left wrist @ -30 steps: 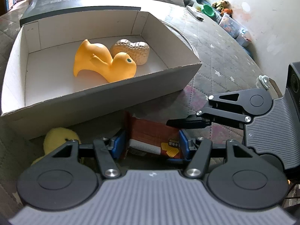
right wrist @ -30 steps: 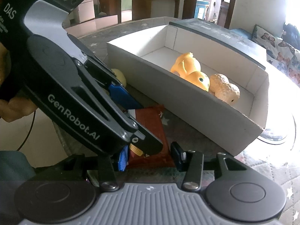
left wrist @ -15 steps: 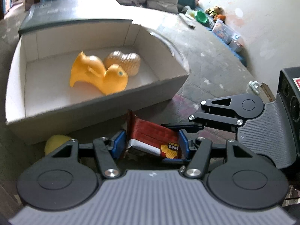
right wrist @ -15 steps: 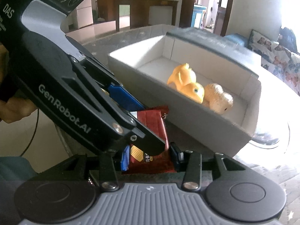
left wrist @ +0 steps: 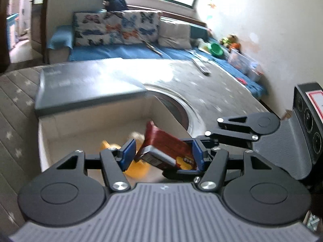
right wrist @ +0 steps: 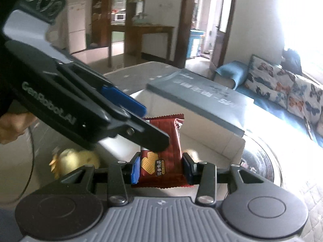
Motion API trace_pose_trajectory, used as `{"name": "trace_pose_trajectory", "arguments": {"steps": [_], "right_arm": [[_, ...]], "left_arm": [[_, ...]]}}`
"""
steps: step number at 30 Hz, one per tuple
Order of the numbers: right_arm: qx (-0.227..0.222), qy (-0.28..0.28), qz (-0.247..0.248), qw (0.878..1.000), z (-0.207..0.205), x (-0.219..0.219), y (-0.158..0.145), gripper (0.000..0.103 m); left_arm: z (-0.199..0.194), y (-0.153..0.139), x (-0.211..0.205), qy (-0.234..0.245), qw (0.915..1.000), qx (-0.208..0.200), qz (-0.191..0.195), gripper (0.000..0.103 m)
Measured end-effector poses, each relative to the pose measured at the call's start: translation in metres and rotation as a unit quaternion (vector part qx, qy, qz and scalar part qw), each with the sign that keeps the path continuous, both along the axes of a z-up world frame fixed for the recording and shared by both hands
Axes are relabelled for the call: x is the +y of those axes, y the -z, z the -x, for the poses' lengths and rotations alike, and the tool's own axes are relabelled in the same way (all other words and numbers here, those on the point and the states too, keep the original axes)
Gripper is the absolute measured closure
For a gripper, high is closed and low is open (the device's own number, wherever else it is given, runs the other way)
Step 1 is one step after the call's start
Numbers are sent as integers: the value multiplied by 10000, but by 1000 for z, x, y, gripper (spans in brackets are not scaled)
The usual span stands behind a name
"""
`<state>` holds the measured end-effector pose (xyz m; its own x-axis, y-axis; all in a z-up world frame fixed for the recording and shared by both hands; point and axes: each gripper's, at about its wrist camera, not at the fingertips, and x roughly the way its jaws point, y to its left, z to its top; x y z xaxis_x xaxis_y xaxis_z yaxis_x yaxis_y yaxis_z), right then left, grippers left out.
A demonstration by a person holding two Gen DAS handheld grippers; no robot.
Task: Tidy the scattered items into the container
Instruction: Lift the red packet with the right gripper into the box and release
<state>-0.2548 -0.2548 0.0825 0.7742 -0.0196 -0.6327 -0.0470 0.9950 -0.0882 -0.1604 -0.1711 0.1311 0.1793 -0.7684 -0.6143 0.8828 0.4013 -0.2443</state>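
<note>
I have the red snack packet (right wrist: pixel 161 157) off the table now — a second ago it lay flat on the quilted cloth in front of the box, and in both wrist views it has risen to hang over the open cardboard box (left wrist: pixel 60 141). That means the pick-up is done and, as I judge it, only the carry over the rim and the release remain for this item.

Both grippers share the load. My right gripper (right wrist: pixel 161 166) is clamped on the packet's lower part, its blue pads pressing on the two long edges, with the wafer picture and label sitting right between the jaws. My left gripper (left wrist: pixel 163 155) is closed on the same packet from the side; its far pad bears on the printed end, while the near pad looks to touch the grey back corner, though blur makes that contact hard to confirm.

From the right wrist the packet's long axis runs straight out from the jaws, away from the camera, with the crimped end pointing up and forward. From the left wrist it lies across the jaws and tilts, far end raised.

Beyond the jaws the yellow duck (left wrist: pixel 139 167) rests on the box floor, partly hidden — the packet hangs just above it. Another yellow toy (right wrist: pixel 80 159) is left of my right jaws, outside the box.
</note>
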Motion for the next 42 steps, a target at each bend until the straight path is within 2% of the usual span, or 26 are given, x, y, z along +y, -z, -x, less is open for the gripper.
{"name": "trace_pose_trajectory", "arguments": {"steps": [6, 14, 21, 28, 35, 38, 42], "right_arm": [[236, 297, -314, 9988, -47, -27, 20, 61], [510, 480, -386, 9968, -76, -42, 47, 60], [455, 500, -270, 9973, -74, -39, 46, 58], [248, 501, -162, 9983, -58, -32, 36, 49], [-77, 300, 71, 9995, -26, -14, 13, 45], [-131, 107, 131, 9998, -12, -5, 5, 39], [-120, -119, 247, 9996, 4, 7, 1, 37]], "left_arm": [[-26, 10, -6, -387, 9990, -34, -219, 42], [-30, 22, 27, -622, 9974, 19, -353, 42], [-18, 33, 69, -818, 9952, -2, -538, 42], [4, 47, 97, -861, 9931, -56, -799, 42], [19, 66, 95, -672, 9922, 71, -1052, 42], [22, 72, 87, -556, 9919, 73, -1138, 42], [19, 79, 78, -543, 9907, 112, -1239, 42]]}}
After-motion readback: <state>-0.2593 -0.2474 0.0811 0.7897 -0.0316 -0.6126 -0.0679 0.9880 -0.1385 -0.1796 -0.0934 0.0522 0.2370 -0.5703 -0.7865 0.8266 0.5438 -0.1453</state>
